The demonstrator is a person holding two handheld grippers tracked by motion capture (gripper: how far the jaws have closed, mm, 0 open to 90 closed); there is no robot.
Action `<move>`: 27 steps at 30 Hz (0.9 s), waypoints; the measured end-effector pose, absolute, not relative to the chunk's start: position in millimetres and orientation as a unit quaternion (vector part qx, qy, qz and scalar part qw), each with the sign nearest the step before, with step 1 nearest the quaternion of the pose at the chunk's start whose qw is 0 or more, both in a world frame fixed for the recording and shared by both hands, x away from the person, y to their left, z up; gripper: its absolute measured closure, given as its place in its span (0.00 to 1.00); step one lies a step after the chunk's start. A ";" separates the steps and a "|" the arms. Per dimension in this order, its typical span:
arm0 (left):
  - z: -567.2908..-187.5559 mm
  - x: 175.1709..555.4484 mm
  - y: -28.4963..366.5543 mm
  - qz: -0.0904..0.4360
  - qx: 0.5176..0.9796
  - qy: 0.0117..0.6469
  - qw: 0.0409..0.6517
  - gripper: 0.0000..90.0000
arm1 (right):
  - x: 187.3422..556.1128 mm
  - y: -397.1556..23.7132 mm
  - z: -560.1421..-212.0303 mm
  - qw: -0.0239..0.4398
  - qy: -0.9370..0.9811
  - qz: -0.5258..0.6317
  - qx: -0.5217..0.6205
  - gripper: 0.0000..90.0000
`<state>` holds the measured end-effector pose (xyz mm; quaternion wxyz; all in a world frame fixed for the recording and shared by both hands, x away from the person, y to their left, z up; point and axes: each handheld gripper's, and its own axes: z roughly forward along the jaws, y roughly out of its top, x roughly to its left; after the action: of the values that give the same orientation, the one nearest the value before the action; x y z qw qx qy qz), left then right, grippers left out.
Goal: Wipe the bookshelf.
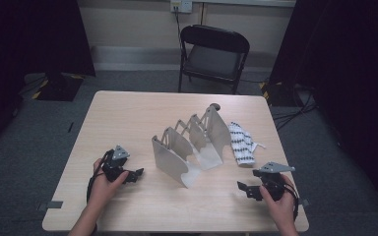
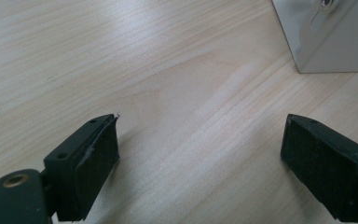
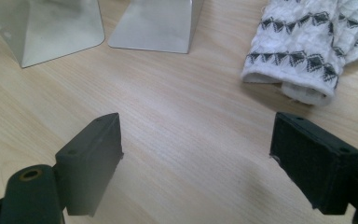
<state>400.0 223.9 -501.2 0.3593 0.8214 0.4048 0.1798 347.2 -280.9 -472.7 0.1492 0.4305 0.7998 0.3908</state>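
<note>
Nearest the person, both hands rest on the pale wood-grain counter (image 1: 128,113), each holding a black two-jaw tool. The left claw (image 1: 137,175) lies at the counter's near left, its jaws spread wide with nothing between them; in the left gripper view the left claw (image 2: 200,158) shows flat, matte black pads over bare wood. The right claw (image 1: 242,190) sits at the near right, jaws likewise wide apart and empty; in the right gripper view the right claw (image 3: 198,158) points toward the sock and the metal rack.

Just beyond the claws, at the counter's middle, stands a silvery, brushed sheet-metal accordion rack (image 1: 189,145), made of thin upright plates with rounded corners joined by folding cross links. Its plates' lower edges show in the right gripper view (image 3: 60,28), and one corner shows in the left gripper view (image 2: 326,37).

Just beside the rack's right end lies a white knitted sock (image 1: 241,143) with rows of black zigzag pattern, soft and ribbed, its open cuff (image 3: 303,91) facing the right claw.

Farther off, behind the counter, stands a black folding chair (image 1: 214,54) on grey carpet.
</note>
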 end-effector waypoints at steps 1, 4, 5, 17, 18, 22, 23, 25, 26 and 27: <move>-501.3 399.8 223.6 0.179 0.820 0.407 0.360 0.12 | 347.0 -281.5 -472.9 0.150 0.800 0.391 0.430 0.18; -501.3 399.8 223.7 0.179 0.820 0.407 0.360 0.12 | 346.1 -284.1 -473.6 0.150 0.800 0.390 0.430 0.18; -501.3 399.8 223.7 0.179 0.820 0.407 0.360 0.12 | 346.0 -284.8 -473.9 0.149 0.801 0.390 0.429 0.18; -501.3 399.8 223.7 0.179 0.820 0.407 0.360 0.12 | 340.7 -293.9 -473.1 0.152 0.802 0.385 0.431 0.18; -501.3 399.9 223.7 0.179 0.820 0.407 0.360 0.12 | 340.5 -294.6 -473.4 0.152 0.801 0.386 0.431 0.18; -501.3 399.9 223.7 0.179 0.820 0.407 0.360 0.12 | 338.6 -297.3 -474.1 0.151 0.804 0.381 0.430 0.18; -501.3 399.8 223.7 0.179 0.820 0.407 0.360 0.12 | 338.1 -297.9 -474.1 0.151 0.803 0.382 0.432 0.18; -501.3 399.9 223.7 0.179 0.820 0.407 0.360 0.12 | 337.5 -299.3 -473.8 0.149 0.803 0.383 0.431 0.18; -501.3 399.9 223.7 0.179 0.820 0.407 0.360 0.12 | 337.1 -299.8 -473.8 0.149 0.804 0.382 0.431 0.18; -501.3 399.8 223.7 0.180 0.820 0.407 0.360 0.12 | 336.7 -300.5 -474.2 0.149 0.805 0.381 0.430 0.18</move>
<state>399.8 223.7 -501.3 0.3597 0.8202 0.4071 0.1796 336.7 -300.5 -474.2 0.1494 0.4301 0.8047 0.3810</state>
